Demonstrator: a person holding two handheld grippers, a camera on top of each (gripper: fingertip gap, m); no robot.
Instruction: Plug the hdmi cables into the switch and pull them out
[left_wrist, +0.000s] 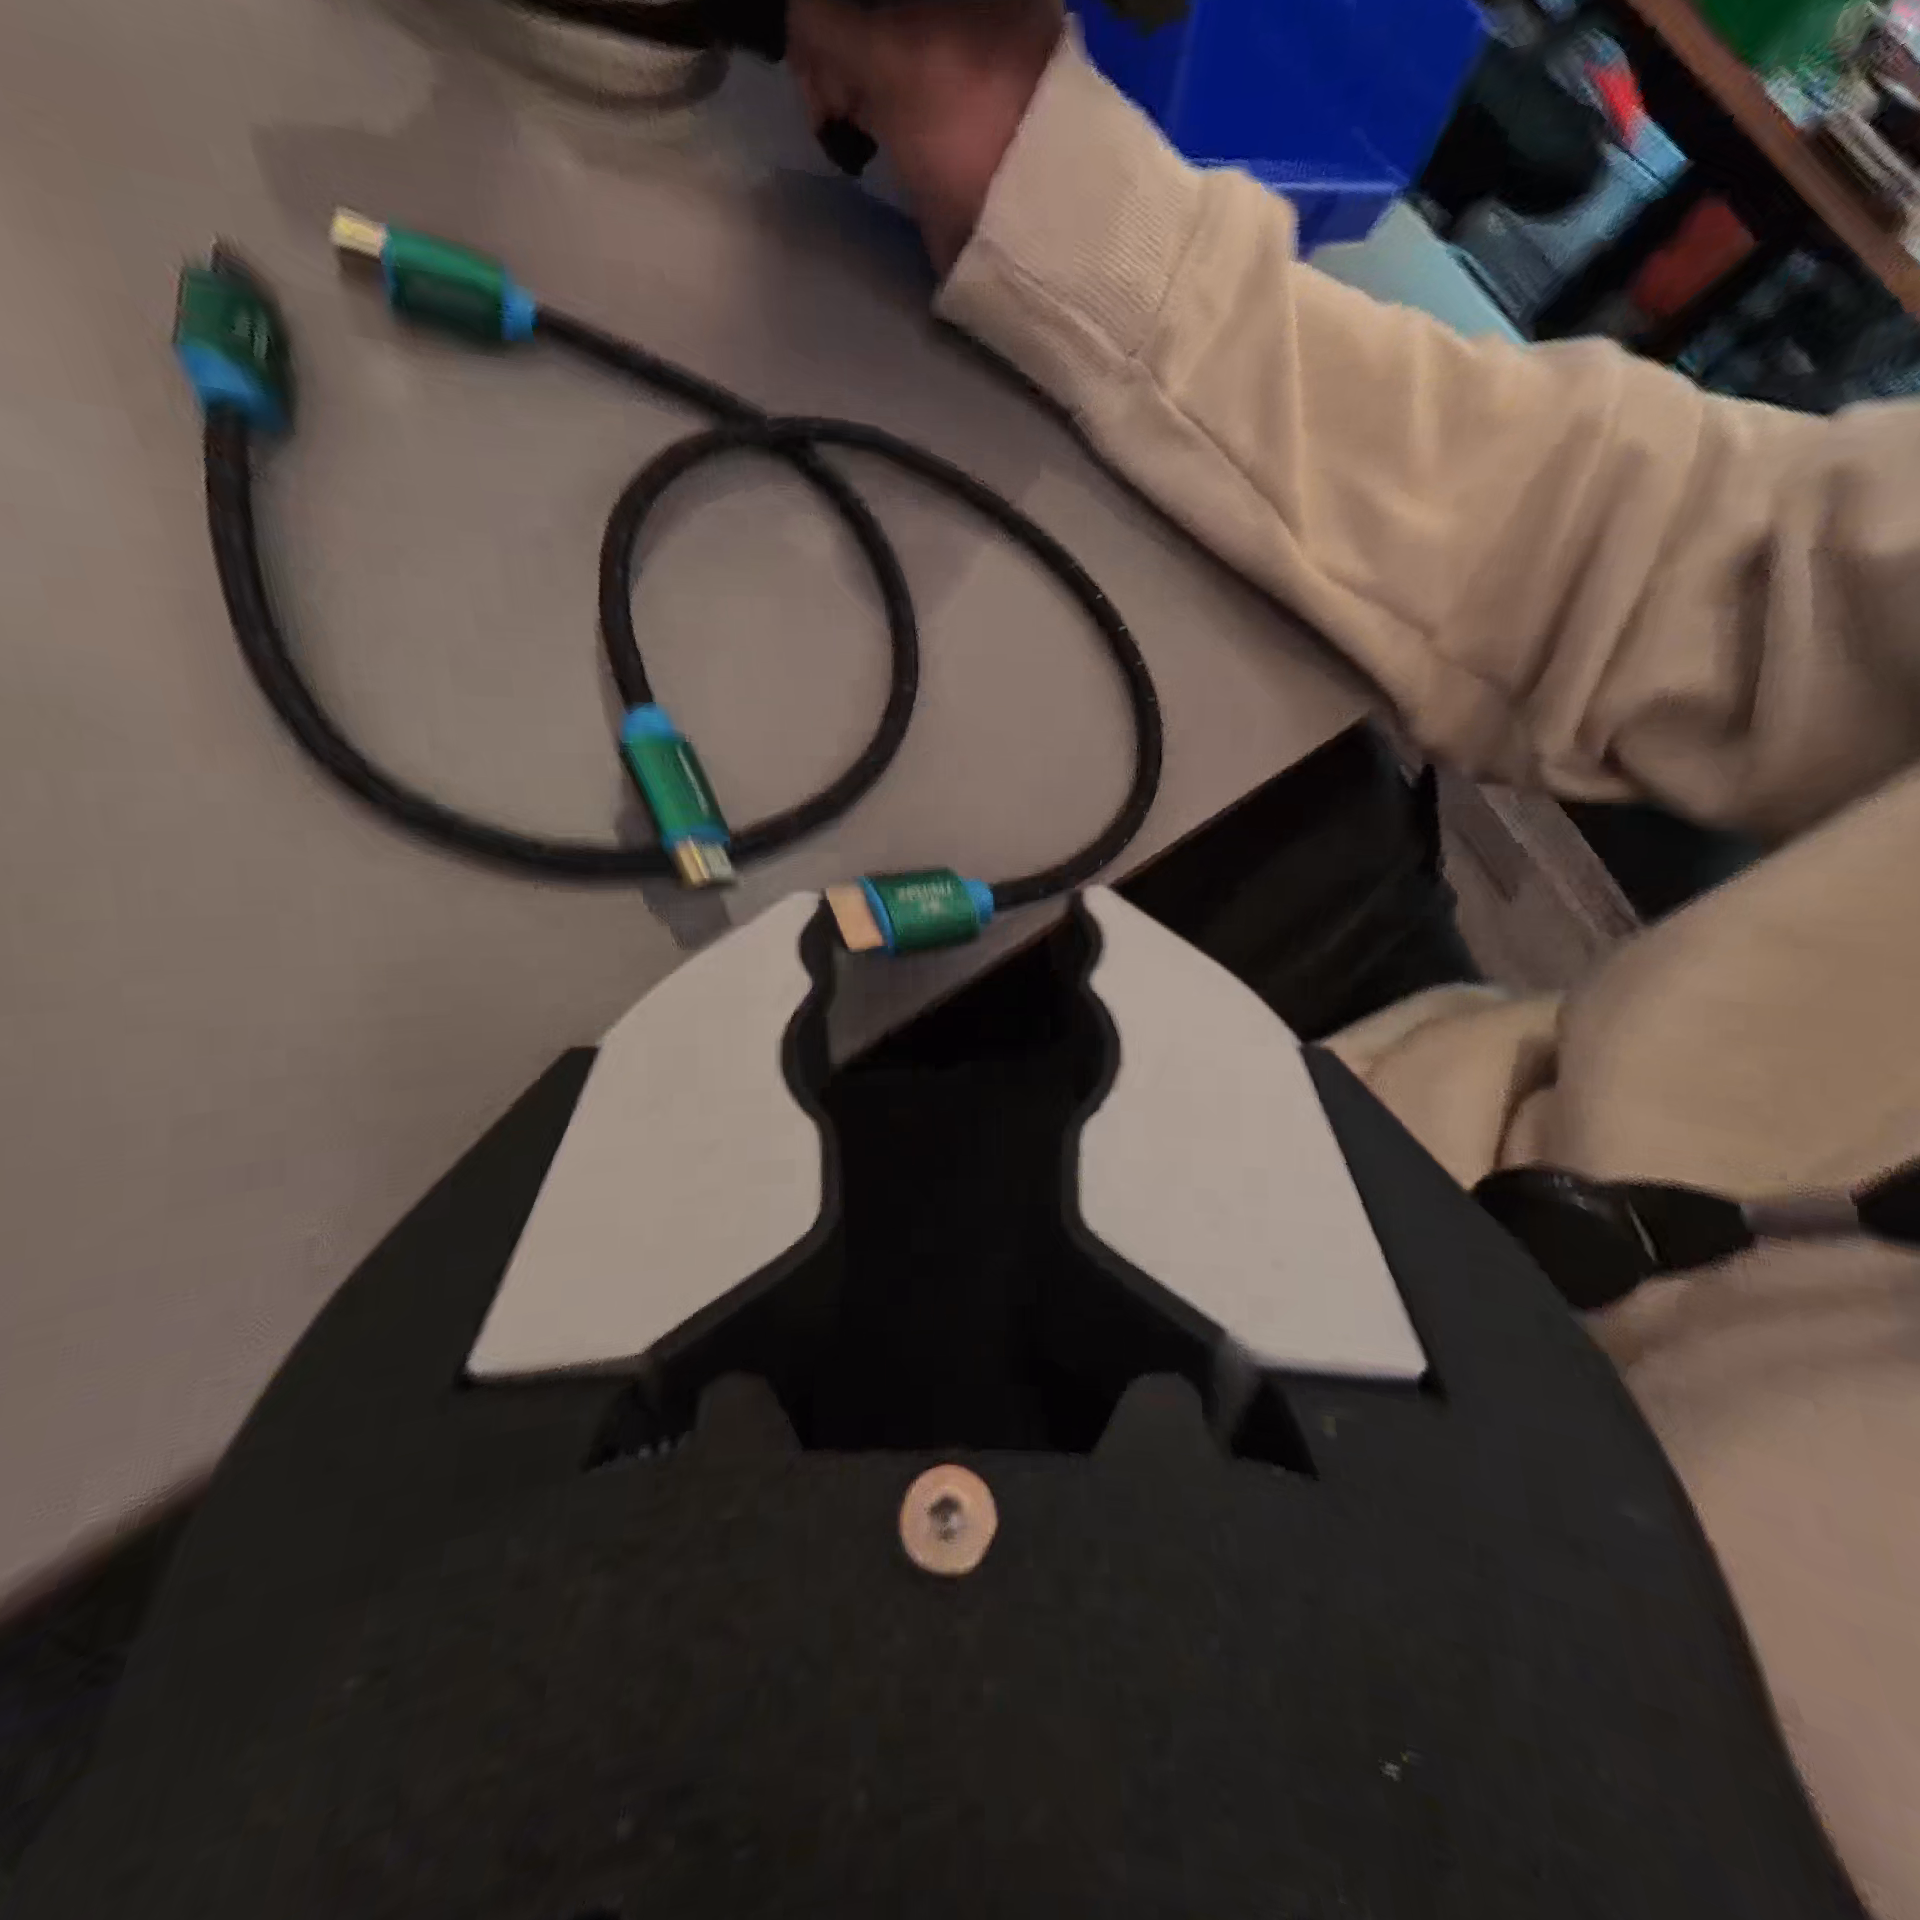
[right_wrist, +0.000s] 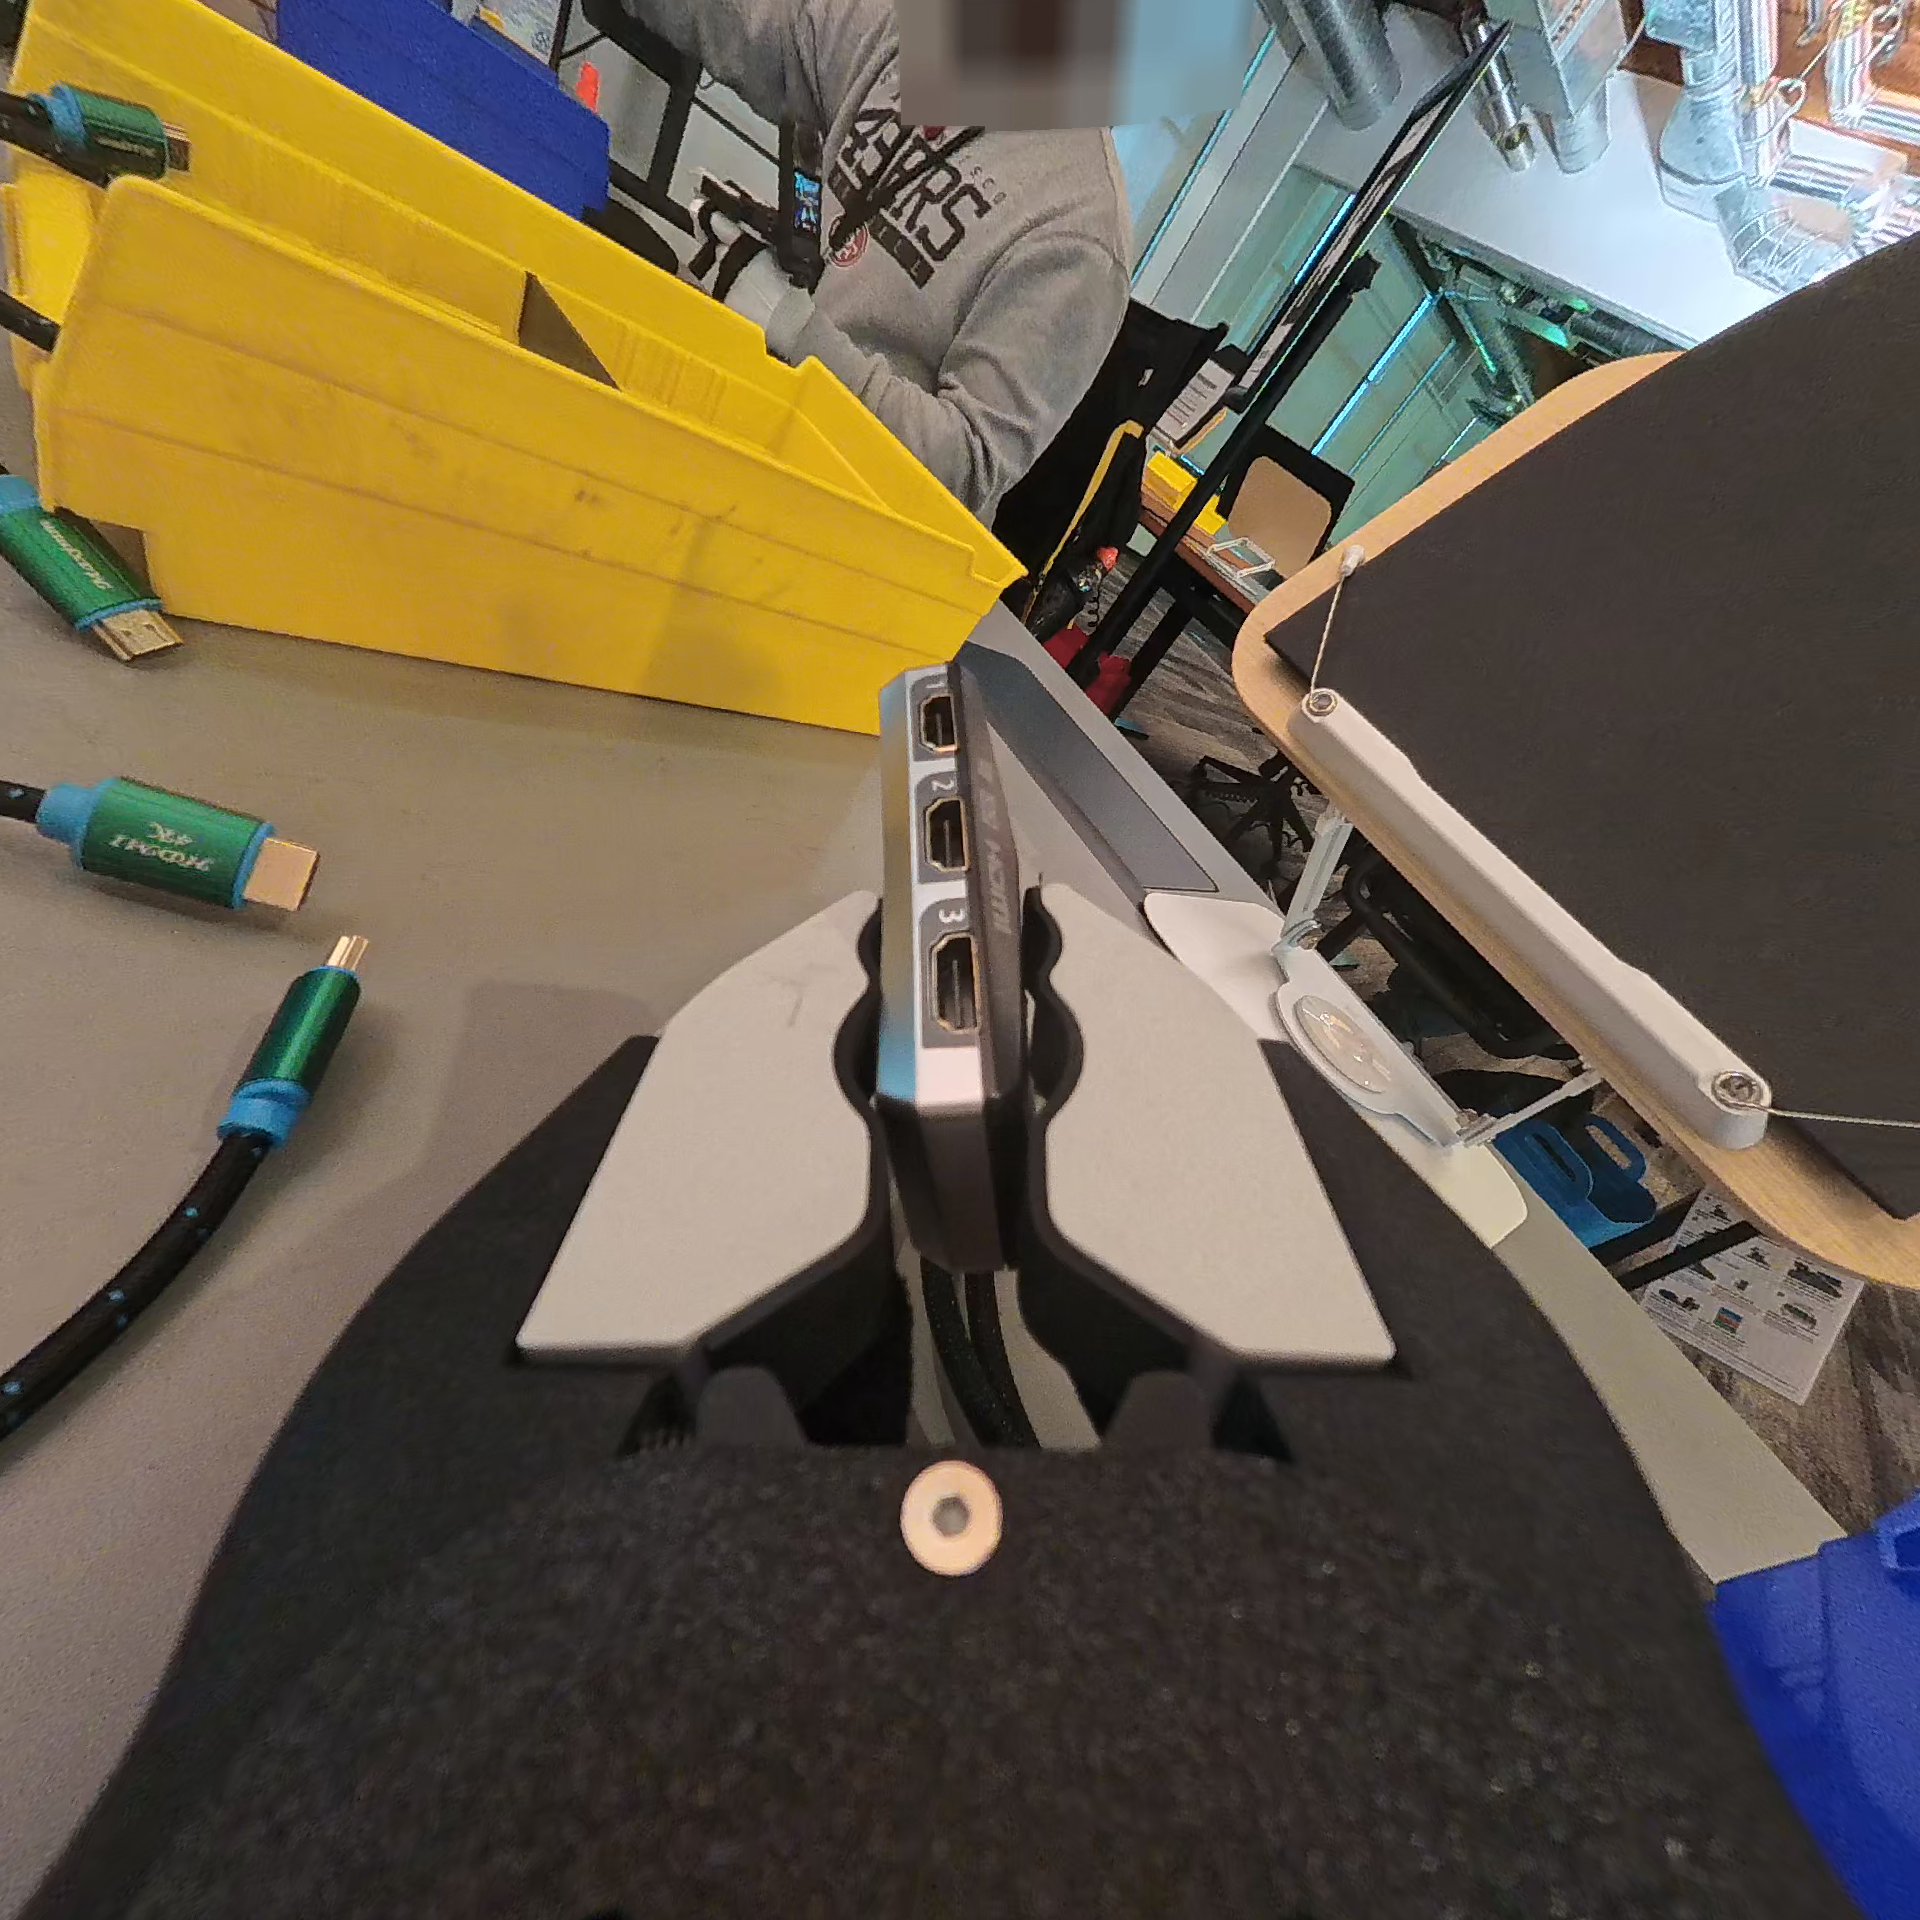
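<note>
Grey table, matte top. Left wrist view: two black braided HDMI cables lie loose on it, looped and crossing near centre. Green-and-blue plugs: two side by side at 11 o'clock, one mid-table, one at the table's edge. A beige sleeve rests on the 1 o'clock edge. Right wrist view: yellow bins sit on the table at 11 o'clock; cable plugs lie at 9 o'clock.

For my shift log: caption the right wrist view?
Right gripper clamps the HDMI switch on edge, three ports empty, green plugs loose on the table.
</note>
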